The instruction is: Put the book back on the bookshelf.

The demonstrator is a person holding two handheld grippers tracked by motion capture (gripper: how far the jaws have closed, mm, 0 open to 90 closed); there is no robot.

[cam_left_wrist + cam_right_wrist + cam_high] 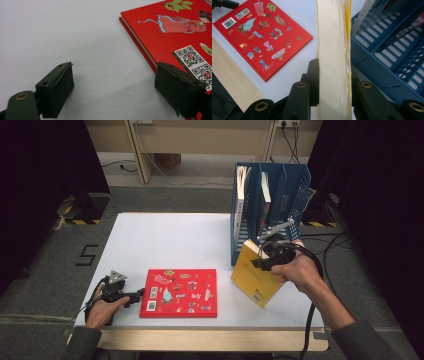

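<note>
A yellow book [256, 275] hangs tilted above the table's right side, with my right gripper [265, 261] shut on its upper edge. In the right gripper view its cream page block [333, 62] stands between the two jaws. A red picture book [179, 292] lies flat near the front edge, left of centre. My left gripper [139, 294] rests on the table at that book's left edge, open. In the left gripper view its jaws stand wide apart, the right one over the red book's [175, 32] corner near the QR codes.
A blue slotted file rack [270, 200] stands at the table's back right, holding a couple of upright books [243, 190]. The rack [392, 52] is just beyond the yellow book. The white table top [165, 240] has a wooden strip [210, 340] along its front edge.
</note>
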